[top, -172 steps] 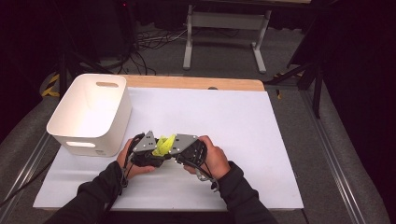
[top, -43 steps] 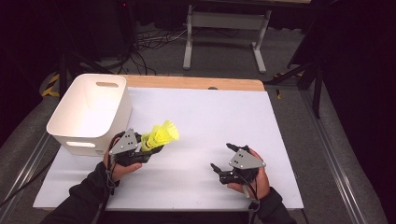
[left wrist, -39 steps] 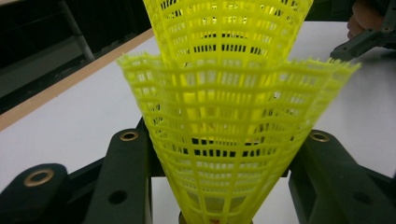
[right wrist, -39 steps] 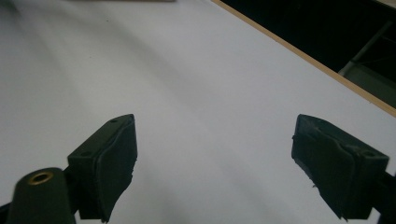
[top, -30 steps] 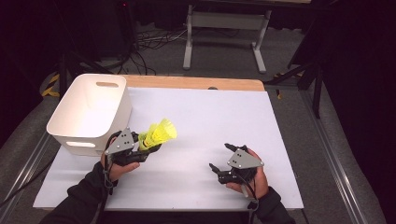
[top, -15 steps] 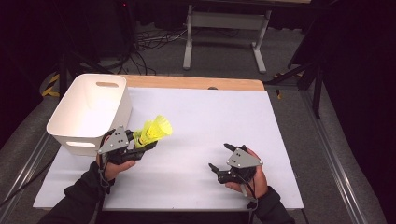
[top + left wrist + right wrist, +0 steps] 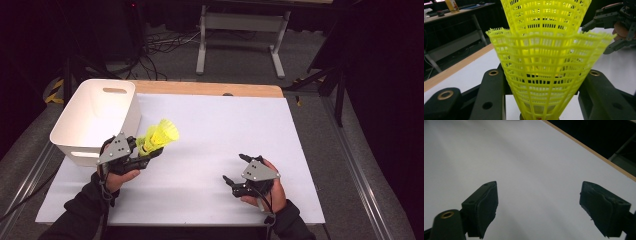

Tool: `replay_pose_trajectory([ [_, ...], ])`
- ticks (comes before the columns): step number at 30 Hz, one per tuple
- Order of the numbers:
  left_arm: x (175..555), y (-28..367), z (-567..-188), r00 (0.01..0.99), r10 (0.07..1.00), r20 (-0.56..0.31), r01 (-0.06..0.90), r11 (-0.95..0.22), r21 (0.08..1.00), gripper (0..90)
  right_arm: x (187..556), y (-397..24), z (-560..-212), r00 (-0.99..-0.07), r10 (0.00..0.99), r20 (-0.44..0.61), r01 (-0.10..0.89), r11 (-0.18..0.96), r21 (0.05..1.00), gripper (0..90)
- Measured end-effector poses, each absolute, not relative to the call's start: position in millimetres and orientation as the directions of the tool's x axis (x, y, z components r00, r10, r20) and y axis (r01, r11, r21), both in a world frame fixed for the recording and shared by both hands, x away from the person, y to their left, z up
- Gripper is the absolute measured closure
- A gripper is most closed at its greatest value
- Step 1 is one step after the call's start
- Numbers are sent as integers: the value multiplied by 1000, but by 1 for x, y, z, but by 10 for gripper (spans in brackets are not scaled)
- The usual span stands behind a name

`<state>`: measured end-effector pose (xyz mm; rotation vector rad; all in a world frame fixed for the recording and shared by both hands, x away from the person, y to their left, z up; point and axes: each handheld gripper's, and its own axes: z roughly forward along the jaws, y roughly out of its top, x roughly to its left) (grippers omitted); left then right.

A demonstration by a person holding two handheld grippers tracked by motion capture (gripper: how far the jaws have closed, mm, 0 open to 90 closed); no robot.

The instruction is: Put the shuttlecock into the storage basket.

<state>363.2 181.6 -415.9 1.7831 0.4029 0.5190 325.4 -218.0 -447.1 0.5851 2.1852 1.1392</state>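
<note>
Two nested yellow plastic shuttlecocks [image 7: 160,136] stick out of my left gripper [image 7: 145,150], which is shut on their lower part just right of the white bin [image 7: 131,112]. In the left gripper view the mesh skirts [image 7: 544,62] rise between the two black jaws of the left gripper [image 7: 541,100], with the cork end low in the picture. My right gripper [image 7: 235,168] is held low at the front right of the white sheet, open. In the right gripper view the jaws of the right gripper [image 7: 537,205] stand wide apart, with bare white sheet between them.
The white bin with a handle slot stands at the table's left side. A white sheet [image 7: 225,125] covers the table, with a wooden strip [image 7: 210,89] along its far edge. A metal stand and cables lie on the floor behind. The right gripper [image 7: 614,27] shows far off in the left gripper view.
My left gripper has moved a little to the left, toward the bin, with the shuttlecocks in it. The right gripper has stayed in place.
</note>
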Motion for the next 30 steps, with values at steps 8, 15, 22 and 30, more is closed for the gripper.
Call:
replay_pose_trajectory([
  [8, 362, 186, -412, 837, 530, 139, -2, -250, 968, 561, 325, -220, -445, -718, 626, -305, 98, 525, 845, 162],
  [15, 360, 188, -408, 833, 535, 141, -10, -240, 971, 562, 325, -221, -445, -718, 627, -303, 101, 525, 845, 162],
  [22, 359, 192, -405, 827, 545, 138, -8, -234, 972, 563, 325, -220, -445, -719, 625, -303, 103, 527, 844, 163],
  [30, 359, 197, -403, 817, 559, 140, -11, -227, 974, 565, 326, -220, -446, -722, 623, -301, 106, 529, 842, 163],
])
